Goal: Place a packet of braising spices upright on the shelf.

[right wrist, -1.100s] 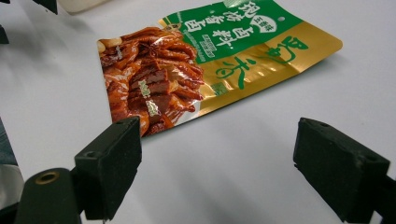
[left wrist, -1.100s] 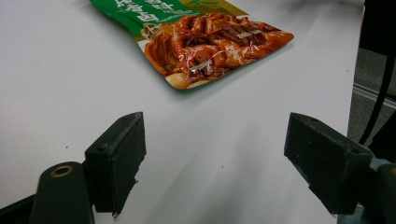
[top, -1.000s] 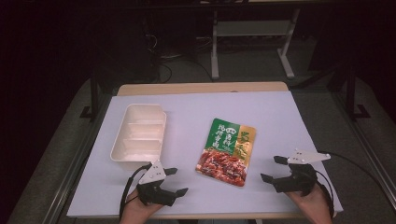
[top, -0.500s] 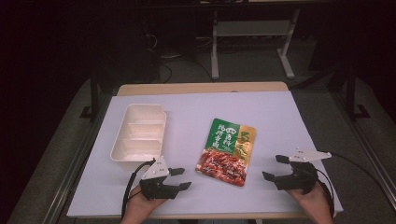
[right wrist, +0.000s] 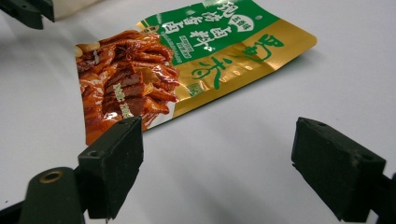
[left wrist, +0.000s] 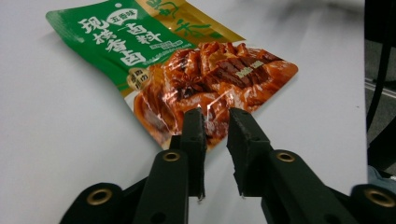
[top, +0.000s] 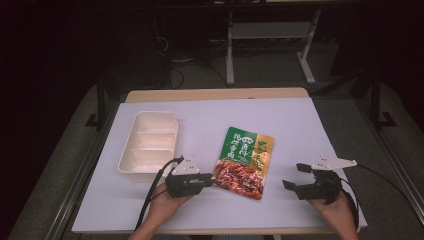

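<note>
The food pouch (top: pixel 243 161) lies flat on the white table (top: pixel 310 125), right of the divided tray (top: pixel 148 145). The left gripper (left wrist: pixel 215 122) sits at its near corner — jaws narrowed, a slim gap between them — while the right gripper (top: pixel 296 176) rests apart, jaws spread wide.

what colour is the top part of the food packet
Green with a gold corner on the packet; clearest in the right gripper view.

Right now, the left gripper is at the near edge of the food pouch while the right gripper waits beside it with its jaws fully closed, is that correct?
Not quite: the right gripper has its jaws wide apart, with bare table between them, as the right gripper view shows. The rest holds: the left gripper is at the near edge of the food pouch, and the right one waits off to its side.
</note>
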The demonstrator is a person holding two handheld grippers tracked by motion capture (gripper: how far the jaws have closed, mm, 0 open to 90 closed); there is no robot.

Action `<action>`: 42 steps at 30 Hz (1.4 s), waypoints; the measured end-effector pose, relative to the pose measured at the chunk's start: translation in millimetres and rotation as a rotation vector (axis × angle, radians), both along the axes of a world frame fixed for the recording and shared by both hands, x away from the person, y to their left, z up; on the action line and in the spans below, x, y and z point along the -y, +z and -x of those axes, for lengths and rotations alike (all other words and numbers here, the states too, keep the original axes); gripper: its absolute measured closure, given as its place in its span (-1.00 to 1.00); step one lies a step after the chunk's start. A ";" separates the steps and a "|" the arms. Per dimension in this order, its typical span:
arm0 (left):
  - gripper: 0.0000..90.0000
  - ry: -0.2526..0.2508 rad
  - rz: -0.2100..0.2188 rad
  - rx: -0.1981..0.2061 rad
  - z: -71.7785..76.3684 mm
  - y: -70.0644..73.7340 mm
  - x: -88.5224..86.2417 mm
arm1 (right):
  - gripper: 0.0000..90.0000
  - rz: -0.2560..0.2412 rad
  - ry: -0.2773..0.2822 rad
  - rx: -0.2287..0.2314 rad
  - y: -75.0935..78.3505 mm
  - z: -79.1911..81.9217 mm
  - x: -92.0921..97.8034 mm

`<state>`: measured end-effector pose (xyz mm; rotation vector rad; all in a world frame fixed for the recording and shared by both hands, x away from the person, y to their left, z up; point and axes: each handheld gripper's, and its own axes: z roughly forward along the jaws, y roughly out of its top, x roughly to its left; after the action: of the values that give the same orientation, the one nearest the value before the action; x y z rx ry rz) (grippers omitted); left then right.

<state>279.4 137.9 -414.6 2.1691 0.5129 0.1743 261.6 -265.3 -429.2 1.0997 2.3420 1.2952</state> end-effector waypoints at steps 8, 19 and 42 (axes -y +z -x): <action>0.96 -0.009 -0.050 0.000 -14.1 -7.3 18.3 | -0.69 -0.009 -0.024 -0.029 -0.8 -9.3 -4.0; 0.99 -0.027 -0.174 -0.057 -24.2 -21.7 36.8 | -0.69 -0.030 -0.036 -0.105 4.1 -54.0 -23.1; 1.00 -0.017 -0.223 -0.066 -22.9 -25.4 42.2 | -0.40 -0.081 -0.115 -0.279 -9.9 -127.6 -30.9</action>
<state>302.3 95.7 -440.0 2.4022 0.5334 0.1570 389.2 -234.3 -439.1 1.5044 2.3901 1.2772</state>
